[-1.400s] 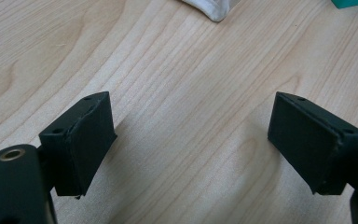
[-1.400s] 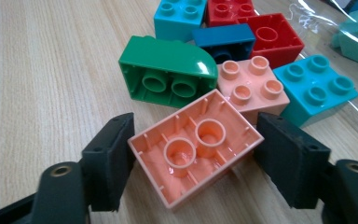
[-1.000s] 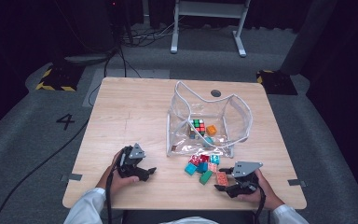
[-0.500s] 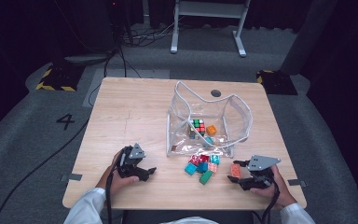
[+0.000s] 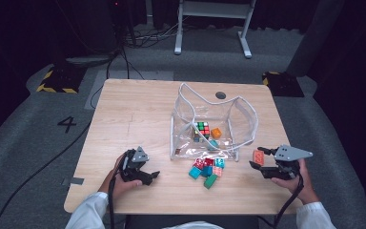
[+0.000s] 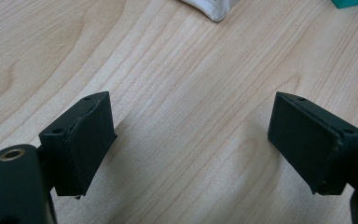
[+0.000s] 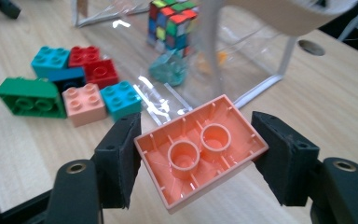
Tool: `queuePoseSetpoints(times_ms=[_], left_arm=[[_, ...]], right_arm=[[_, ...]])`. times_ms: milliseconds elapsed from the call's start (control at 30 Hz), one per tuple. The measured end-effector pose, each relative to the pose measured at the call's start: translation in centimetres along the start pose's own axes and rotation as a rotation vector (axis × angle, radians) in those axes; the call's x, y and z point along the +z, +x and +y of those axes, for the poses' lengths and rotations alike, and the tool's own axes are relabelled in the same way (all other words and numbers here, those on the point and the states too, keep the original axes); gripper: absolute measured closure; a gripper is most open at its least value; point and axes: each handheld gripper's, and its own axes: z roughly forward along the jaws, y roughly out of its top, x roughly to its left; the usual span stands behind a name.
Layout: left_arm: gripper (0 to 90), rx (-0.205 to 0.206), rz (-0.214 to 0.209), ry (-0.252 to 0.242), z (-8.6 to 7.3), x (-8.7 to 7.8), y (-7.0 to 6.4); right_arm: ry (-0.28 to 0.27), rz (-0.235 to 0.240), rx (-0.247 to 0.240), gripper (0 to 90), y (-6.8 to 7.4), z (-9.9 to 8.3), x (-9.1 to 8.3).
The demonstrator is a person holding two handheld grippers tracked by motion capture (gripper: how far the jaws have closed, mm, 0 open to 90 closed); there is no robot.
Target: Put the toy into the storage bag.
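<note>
My right gripper (image 7: pixel 198 156) is shut on an orange two-by-three brick (image 7: pixel 200 149), held underside up just above the table. From the high view this brick (image 5: pixel 258 156) hangs near the table's right edge, right of the clear bag (image 5: pixel 246 113), with the right gripper (image 5: pixel 260 161) around it. A small pile of bricks (image 5: pixel 207 169), green, teal, red and pink, lies in front of the bag. My left gripper (image 5: pixel 148 176) rests open at the front left, and its jaws (image 6: pixel 191 140) stand wide over bare wood.
Inside the clear bag are a colour cube (image 7: pixel 172 23), an orange piece (image 5: pixel 216 133) and a teal piece (image 7: pixel 168 70). The wooden table (image 5: pixel 133 114) has free room on its left half. A round hole (image 5: pixel 220 95) sits behind the bag.
My right gripper has moved right and a little away from the front edge, carrying the orange brick away from the pile. The left gripper has stayed put.
</note>
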Motion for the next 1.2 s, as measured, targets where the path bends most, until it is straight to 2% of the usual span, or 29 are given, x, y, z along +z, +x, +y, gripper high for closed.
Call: queuePoseSetpoints(times_ms=[100,133,167,233,300,333,367,467,500,733,800,900,1200], left_arm=[[14.6,0.000,0.000,0.000,0.0,0.0,0.0],[14.6,0.000,0.000,0.000,0.0,0.0,0.0],[14.6,-0.001,0.000,-0.001,0.0,0.0,0.0],[14.6,0.000,0.000,0.000,0.0,0.0,0.0],[14.6,0.000,-0.001,0.000,0.0,0.0,0.0],[14.6,0.000,0.000,0.000,0.0,0.0,0.0],[14.6,0.000,-0.001,0.000,0.0,0.0,0.0],[14.6,0.000,-0.001,0.000,0.0,0.0,0.0],[14.6,0.000,-0.001,0.000,0.0,0.0,0.0],[14.6,-0.001,-0.001,-0.001,0.0,0.0,0.0],[14.6,-0.001,-0.001,0.000,0.0,0.0,0.0],[14.5,-0.001,-0.001,0.000,0.0,0.0,0.0],[14.6,0.000,-0.001,-0.001,0.0,0.0,0.0]], right_arm=[[-0.011,-0.027,-0.004,35.9,-1.2,0.6,-0.5],[-0.044,-0.036,0.024,35.9,-2.0,1.2,-1.1],[-0.044,-0.036,0.024,35.9,-2.0,1.2,-1.1],[-0.078,-0.030,0.047,35.9,-3.1,1.9,-1.7],[-0.088,-0.055,0.040,35.9,-3.8,3.0,-2.1],[-0.090,-0.069,0.023,35.9,-4.3,4.1,-2.5],[-0.090,-0.069,0.023,35.9,-4.3,4.1,-2.5],[-0.106,-0.082,0.026,35.9,-5.2,6.1,-3.1],[-0.106,-0.082,0.026,35.9,-5.2,6.1,-3.1],[-0.128,-0.093,0.006,35.9,-5.8,9.1,-3.1],[-0.145,-0.077,0.000,35.9,-6.0,9.8,-3.0],[-0.135,-0.069,-0.022,35.9,-5.8,11.3,-2.5],[-0.123,-0.037,-0.040,35.9,-5.4,13.5,-0.9]])
